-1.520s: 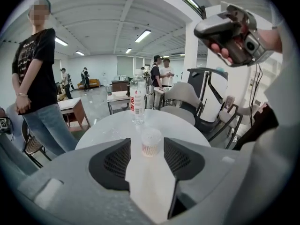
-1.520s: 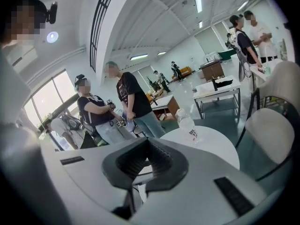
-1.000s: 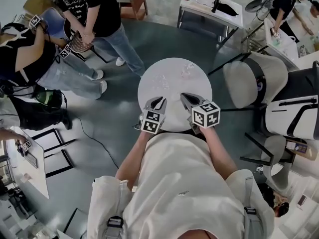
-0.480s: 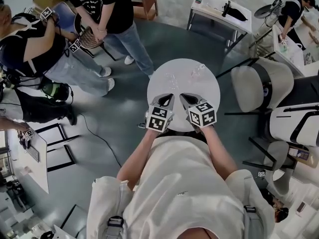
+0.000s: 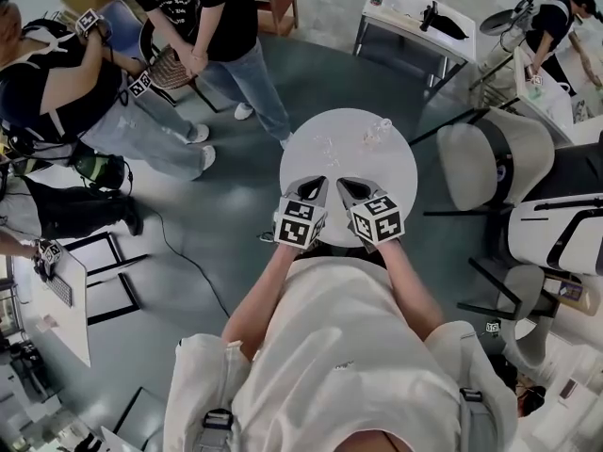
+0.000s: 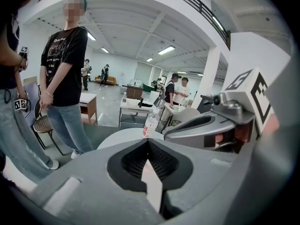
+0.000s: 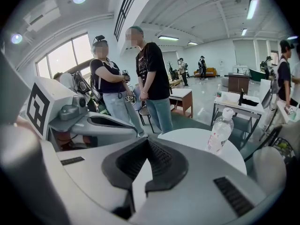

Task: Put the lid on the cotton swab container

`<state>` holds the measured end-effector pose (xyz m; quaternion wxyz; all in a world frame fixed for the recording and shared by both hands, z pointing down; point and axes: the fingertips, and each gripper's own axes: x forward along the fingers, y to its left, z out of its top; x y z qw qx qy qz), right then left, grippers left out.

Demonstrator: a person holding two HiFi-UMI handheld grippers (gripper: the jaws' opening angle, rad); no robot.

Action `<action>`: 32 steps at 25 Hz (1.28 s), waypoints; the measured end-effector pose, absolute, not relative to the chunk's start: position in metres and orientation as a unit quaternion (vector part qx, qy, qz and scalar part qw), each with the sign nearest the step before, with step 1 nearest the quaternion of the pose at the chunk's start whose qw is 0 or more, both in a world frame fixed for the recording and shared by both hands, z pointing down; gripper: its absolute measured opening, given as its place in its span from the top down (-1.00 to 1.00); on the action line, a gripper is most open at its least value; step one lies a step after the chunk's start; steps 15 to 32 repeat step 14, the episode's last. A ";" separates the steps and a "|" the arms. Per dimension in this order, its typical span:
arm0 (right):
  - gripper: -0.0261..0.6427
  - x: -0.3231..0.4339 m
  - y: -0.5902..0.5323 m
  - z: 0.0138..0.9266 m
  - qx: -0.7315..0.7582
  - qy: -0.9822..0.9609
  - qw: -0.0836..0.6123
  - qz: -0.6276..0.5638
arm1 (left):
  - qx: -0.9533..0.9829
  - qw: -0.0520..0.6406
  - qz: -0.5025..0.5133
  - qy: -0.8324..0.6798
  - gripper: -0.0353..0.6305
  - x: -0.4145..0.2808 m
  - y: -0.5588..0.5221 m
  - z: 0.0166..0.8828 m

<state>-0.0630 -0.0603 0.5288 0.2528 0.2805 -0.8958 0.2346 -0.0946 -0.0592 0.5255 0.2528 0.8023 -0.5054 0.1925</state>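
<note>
A round white table [image 5: 369, 172] stands in front of me. At its far side lies a small clear thing [image 5: 326, 146], likely the cotton swab container, too faint to make out; no lid can be told apart. My left gripper [image 5: 317, 185] and right gripper [image 5: 342, 185] hover side by side over the table's near edge, both shut with nothing between the jaws. In the left gripper view the jaws [image 6: 148, 142] meet at the tips, with the right gripper [image 6: 211, 125] beside them. In the right gripper view the closed jaws [image 7: 149, 141] show the same, with the left gripper [image 7: 93, 121] alongside.
A clear plastic water bottle [image 5: 379, 132] stands upright at the table's far right, also seen as the bottle [image 6: 149, 124] and the bottle [image 7: 220, 130]. People stand and sit to the far left [image 5: 207, 36]. Grey chairs [image 5: 490, 163] flank the right side.
The two grippers have drawn closer together over the near edge of the table. The head view has shifted a little, with the table now slightly further right.
</note>
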 end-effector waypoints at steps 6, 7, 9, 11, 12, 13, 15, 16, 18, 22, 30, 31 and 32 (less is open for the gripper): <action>0.91 -0.061 -0.064 0.525 0.283 -0.896 0.251 0.232 | 0.801 0.249 0.188 -0.511 0.86 -0.098 -0.064 0.525; 0.91 -0.062 -0.064 0.525 0.283 -0.896 0.250 0.235 | 0.801 0.251 0.188 -0.510 0.86 -0.098 -0.064 0.526; 0.91 -0.062 -0.064 0.525 0.283 -0.895 0.248 0.239 | 0.803 0.250 0.187 -0.508 0.86 -0.098 -0.065 0.526; 0.91 -0.061 -0.064 0.525 0.285 -0.894 0.250 0.239 | 0.804 0.249 0.184 -0.508 0.86 -0.098 -0.067 0.525; 0.91 -0.060 -0.065 0.526 0.286 -0.894 0.251 0.237 | 0.804 0.249 0.183 -0.508 0.86 -0.097 -0.067 0.524; 0.91 -0.059 -0.065 0.526 0.287 -0.893 0.253 0.236 | 0.804 0.248 0.183 -0.508 0.86 -0.097 -0.068 0.524; 0.91 -0.058 -0.065 0.526 0.289 -0.893 0.254 0.235 | 0.804 0.248 0.183 -0.508 0.86 -0.097 -0.068 0.524; 0.91 -0.058 -0.065 0.526 0.289 -0.893 0.254 0.235 | 0.804 0.248 0.183 -0.508 0.86 -0.097 -0.068 0.524; 0.91 -0.058 -0.065 0.526 0.289 -0.893 0.254 0.235 | 0.804 0.248 0.183 -0.508 0.86 -0.097 -0.068 0.524; 0.91 -0.058 -0.065 0.526 0.289 -0.893 0.254 0.235 | 0.804 0.248 0.183 -0.508 0.86 -0.097 -0.068 0.524; 0.91 -0.058 -0.065 0.526 0.289 -0.893 0.254 0.235 | 0.804 0.248 0.183 -0.508 0.86 -0.097 -0.068 0.524; 0.91 -0.058 -0.065 0.526 0.289 -0.893 0.254 0.235 | 0.804 0.248 0.183 -0.508 0.86 -0.097 -0.068 0.524; 0.91 -0.058 -0.065 0.526 0.289 -0.893 0.254 0.235 | 0.804 0.248 0.183 -0.508 0.86 -0.097 -0.068 0.524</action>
